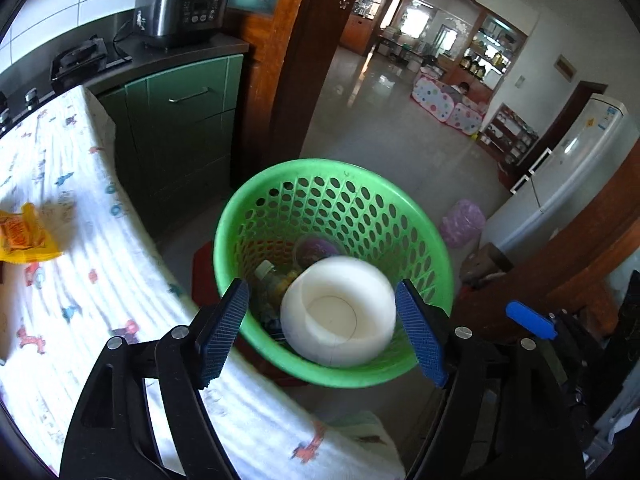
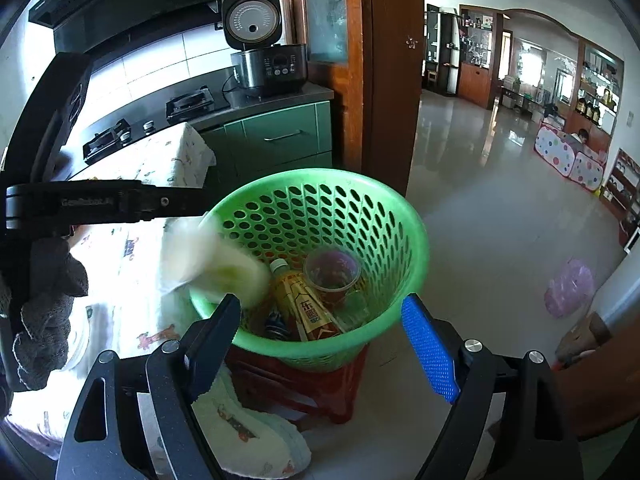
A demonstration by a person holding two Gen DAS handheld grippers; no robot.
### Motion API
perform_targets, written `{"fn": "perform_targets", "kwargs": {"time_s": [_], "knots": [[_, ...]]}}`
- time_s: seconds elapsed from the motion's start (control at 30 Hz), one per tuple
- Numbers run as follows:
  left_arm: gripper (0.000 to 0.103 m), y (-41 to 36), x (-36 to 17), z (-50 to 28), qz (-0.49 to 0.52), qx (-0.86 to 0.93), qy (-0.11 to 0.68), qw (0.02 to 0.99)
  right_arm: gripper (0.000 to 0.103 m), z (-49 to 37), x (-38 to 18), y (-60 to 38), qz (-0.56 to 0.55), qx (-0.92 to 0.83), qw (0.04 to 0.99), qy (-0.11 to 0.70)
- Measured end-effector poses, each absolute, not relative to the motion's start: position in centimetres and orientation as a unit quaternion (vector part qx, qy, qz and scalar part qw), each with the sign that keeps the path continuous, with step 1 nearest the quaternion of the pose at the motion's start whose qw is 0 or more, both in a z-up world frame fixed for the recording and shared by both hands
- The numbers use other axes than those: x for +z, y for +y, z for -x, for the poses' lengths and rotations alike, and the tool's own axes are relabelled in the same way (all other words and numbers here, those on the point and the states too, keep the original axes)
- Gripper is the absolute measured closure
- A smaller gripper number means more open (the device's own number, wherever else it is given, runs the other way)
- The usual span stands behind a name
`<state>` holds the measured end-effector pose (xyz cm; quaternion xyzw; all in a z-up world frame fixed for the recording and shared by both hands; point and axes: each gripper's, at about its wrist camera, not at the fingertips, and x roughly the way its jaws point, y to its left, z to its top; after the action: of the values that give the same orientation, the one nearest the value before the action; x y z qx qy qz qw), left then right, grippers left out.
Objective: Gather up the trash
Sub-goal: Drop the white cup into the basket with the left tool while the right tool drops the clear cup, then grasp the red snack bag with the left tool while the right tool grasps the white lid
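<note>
A green perforated basket (image 1: 336, 200) stands on a red stool (image 2: 304, 384) beside the cloth-covered table (image 1: 80, 300). A white paper cup (image 1: 340, 316), blurred, hangs over the basket's mouth between the fingers of my left gripper (image 1: 322, 286), and the blue pads stand apart from it. In the right wrist view the same white cup (image 2: 212, 264) is a smear at the basket's left rim. Inside lie a yellow-labelled bottle (image 2: 304, 308) and a clear plastic cup (image 2: 332, 270). My right gripper (image 2: 322, 300) is open and empty in front of the basket (image 2: 360, 208). A yellow wrapper (image 1: 24, 236) lies on the table.
A gloved hand (image 2: 48, 312) holds the left tool at the table edge. Behind are green cabinets (image 1: 188, 120), a rice cooker (image 2: 268, 64) on the counter and a wooden door post (image 1: 304, 60). A purple bag (image 1: 462, 222) lies on the tiled floor near a white fridge (image 1: 568, 168).
</note>
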<state>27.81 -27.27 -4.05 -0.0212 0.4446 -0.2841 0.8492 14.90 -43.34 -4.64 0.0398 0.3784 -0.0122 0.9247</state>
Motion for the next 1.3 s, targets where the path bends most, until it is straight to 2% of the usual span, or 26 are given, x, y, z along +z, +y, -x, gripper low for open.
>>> {"fn": "perform_targets", "kwargs": {"time_s": [0.33, 0.57, 0.67, 1.03, 1.3], "knots": [[0.028, -18.5, -1.2, -24.3, -0.002, -0.228, 0.395, 0.89, 0.023, -14.3, -4.1, -38.2, -0.048, 0.071, 0.918, 0.388], [0.028, -10.8, -0.1, -21.9, 0.015, -0.171, 0.38, 0.909, 0.018, -12.8, -3.8, -31.5, -0.018, 0.157, 0.907, 0.39], [0.028, -7.5, -0.1, -20.6, 0.018, -0.144, 0.373, 0.916, 0.014, -12.1, -3.7, -28.6, -0.007, 0.201, 0.898, 0.392], [0.028, 3.1, -1.2, -17.1, 0.047, -0.055, 0.366, 0.928, 0.012, -11.9, -6.4, -20.7, 0.067, 0.257, 0.869, 0.418], [0.02, 8.9, -3.4, -16.6, 0.073, -0.015, 0.385, 0.92, 0.011, -13.7, -8.7, -19.7, 0.085, 0.25, 0.855, 0.446]]}}
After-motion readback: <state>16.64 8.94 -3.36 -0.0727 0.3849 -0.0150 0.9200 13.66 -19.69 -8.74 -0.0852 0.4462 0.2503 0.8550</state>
